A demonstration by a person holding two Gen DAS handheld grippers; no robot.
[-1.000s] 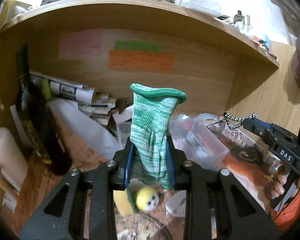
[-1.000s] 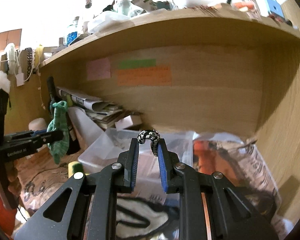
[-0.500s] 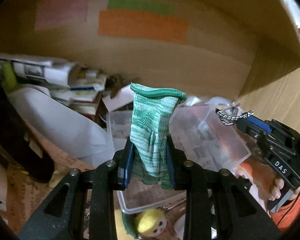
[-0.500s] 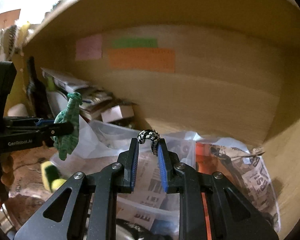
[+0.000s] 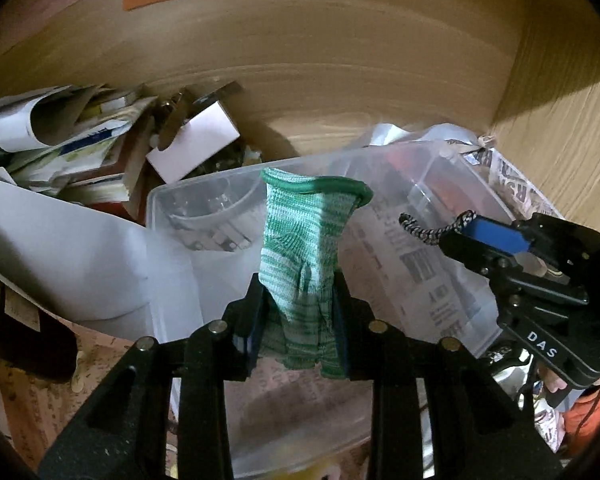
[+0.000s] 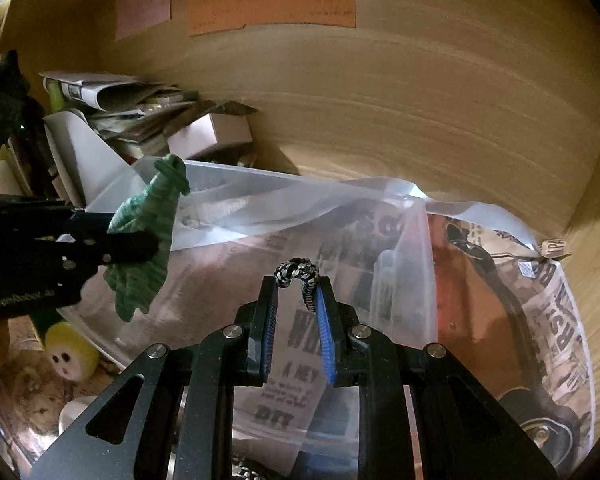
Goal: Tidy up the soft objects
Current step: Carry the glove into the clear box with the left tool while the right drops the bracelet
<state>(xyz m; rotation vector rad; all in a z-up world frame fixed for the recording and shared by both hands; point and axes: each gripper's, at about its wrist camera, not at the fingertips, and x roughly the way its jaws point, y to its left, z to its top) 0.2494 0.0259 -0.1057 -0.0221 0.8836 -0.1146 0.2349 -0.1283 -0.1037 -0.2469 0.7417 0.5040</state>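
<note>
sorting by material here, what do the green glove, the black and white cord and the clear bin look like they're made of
Green glove: knitted yarn, matte; ribbed stitches and a rolled cuff show, cotton or synthetic unclear. Black and white cord: braided fibre, seen in its woven checker pattern, probably nylon or polyester. Clear bin: translucent, slightly glossy plastic, newsprint reading through its wall.

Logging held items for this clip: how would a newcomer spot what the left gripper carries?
Find the clear plastic storage bin under the wooden shelf. Over its near edge, the left gripper pinches a green-and-white knitted glove, the only green fabric, cuff upward.
</note>
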